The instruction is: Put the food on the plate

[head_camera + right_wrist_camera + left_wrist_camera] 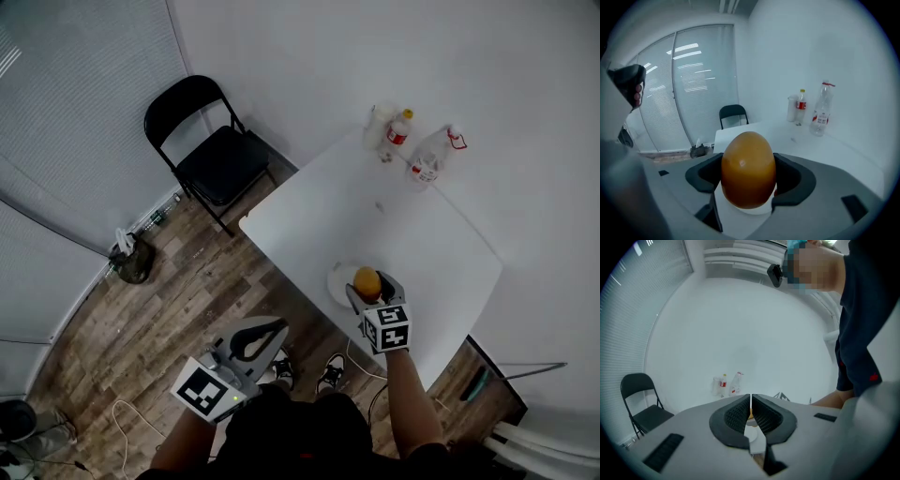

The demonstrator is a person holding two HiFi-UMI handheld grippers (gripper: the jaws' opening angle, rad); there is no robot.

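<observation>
Orange egg-shaped food (748,168) is clamped between the right gripper's (373,289) jaws, just over the white plate (337,285) on the table (422,234). The left gripper (750,401), jaws pressed together and empty, hangs well off from the plate. Bottles (412,150) stand far beyond the plate.

The right gripper (370,289) holds a round orange food (367,279) in its fingers (393,285), right over the white plate (338,284) near the 6 o'clock edge of the tabletop (375,216). The left gripper (270,331) hangs at 7 o'clock over the wood floor (187,281). Bottles (424,159) stand at the tabletop's 12 o'clock corner. A black chair (211,155) stands at 10 o'clock.
</observation>
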